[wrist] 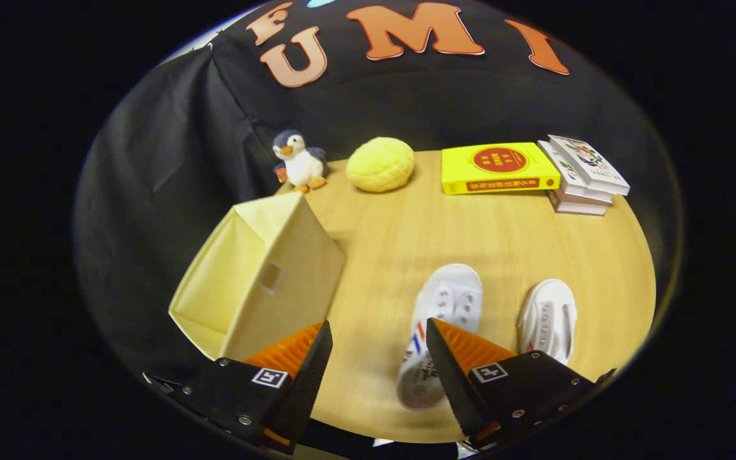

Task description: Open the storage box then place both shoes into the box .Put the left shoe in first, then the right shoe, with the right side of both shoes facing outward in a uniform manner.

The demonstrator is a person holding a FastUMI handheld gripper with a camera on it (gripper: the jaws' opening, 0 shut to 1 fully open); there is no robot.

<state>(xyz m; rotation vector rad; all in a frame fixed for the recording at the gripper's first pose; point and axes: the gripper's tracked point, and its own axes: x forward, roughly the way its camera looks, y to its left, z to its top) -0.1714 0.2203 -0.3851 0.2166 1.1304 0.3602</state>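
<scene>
Gripper view: my gripper (377,332) hovers with fingers apart above the nearer white shoe (439,332); the open storage box (259,275) stands left. I should straddle that shoe's heel squarely before closing.

Open cream storage box (259,275) stands left of two white shoes (439,332).

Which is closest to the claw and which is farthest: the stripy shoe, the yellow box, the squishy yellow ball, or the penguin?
The claw is open, holding nothing.
1. Stripy shoe: touching the right finger's inner edge.
2. Yellow box: just ahead of the left finger.
3. Yellow ball: far across the table.
4. Penguin: beside the ball at the back; too close to call.
</scene>
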